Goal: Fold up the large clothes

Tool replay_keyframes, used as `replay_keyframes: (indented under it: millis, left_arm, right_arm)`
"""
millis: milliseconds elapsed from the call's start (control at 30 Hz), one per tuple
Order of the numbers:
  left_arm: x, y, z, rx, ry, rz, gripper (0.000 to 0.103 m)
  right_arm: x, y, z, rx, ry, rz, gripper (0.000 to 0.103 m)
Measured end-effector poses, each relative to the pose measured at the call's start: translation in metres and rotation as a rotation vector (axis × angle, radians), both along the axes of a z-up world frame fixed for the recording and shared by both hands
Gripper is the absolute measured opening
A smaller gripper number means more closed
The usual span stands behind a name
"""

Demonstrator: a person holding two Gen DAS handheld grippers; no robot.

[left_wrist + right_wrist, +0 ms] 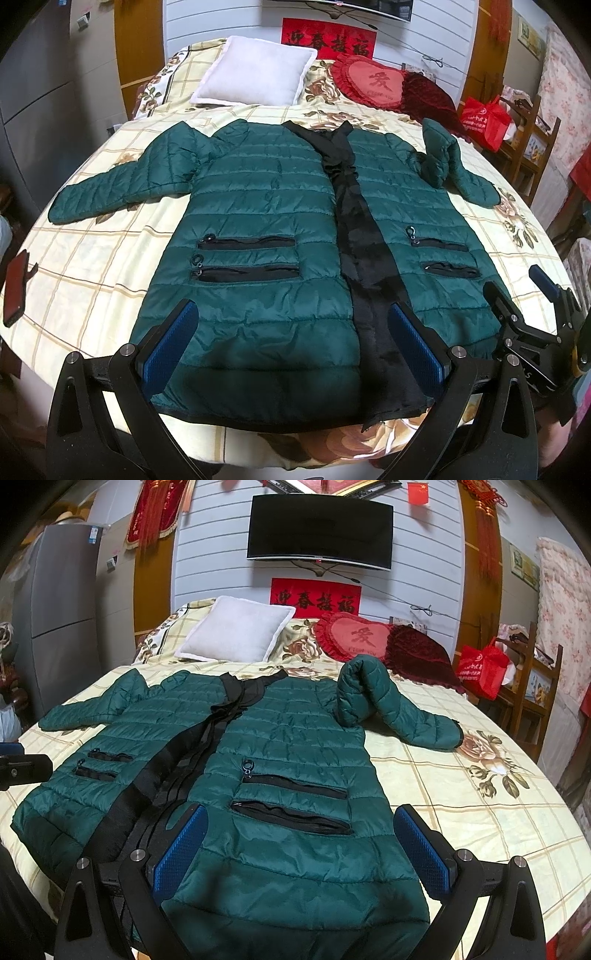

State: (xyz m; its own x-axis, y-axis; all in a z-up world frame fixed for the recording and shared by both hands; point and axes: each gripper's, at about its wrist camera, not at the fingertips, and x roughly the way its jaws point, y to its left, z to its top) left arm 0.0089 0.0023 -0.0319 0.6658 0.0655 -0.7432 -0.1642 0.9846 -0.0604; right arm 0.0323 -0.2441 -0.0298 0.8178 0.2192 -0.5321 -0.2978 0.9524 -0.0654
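Note:
A dark green quilted jacket (266, 206) (288, 760) lies face up and unzipped on the bed, black lining showing down the middle. Its left sleeve (110, 188) stretches flat toward the left. Its right sleeve (388, 705) is bent up in a hump near the shoulder. My left gripper (293, 339) stands open over the jacket's lower left panel near the hem, nothing between its blue pads. My right gripper (299, 849) is open over the lower right panel, also holding nothing. The right gripper (532, 306) shows in the left wrist view at the jacket's right hem.
The bed has a cream checked sheet with flowers (85, 266) (480, 812). A white pillow (236, 635), a red heart cushion (354, 637) and a dark red blanket (417, 653) lie at the head. A phone (14, 288) rests at the left edge. A wooden chair with a red bag (484, 668) stands at right.

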Motion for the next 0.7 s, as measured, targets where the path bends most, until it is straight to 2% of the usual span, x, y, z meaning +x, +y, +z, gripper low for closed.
replay_keyframes:
  millis: [467, 700]
  left_arm:
    - [0.002, -0.004, 0.002, -0.014, -0.003, -0.015, 0.103]
    - [0.0, -0.01, 0.003, 0.023, -0.019, -0.027, 0.103]
  right_arm:
    - [0.001, 0.0, 0.0, 0.0, 0.004, -0.002, 0.1]
    - [0.001, 0.0, 0.0, 0.0, 0.002, -0.003, 0.1]
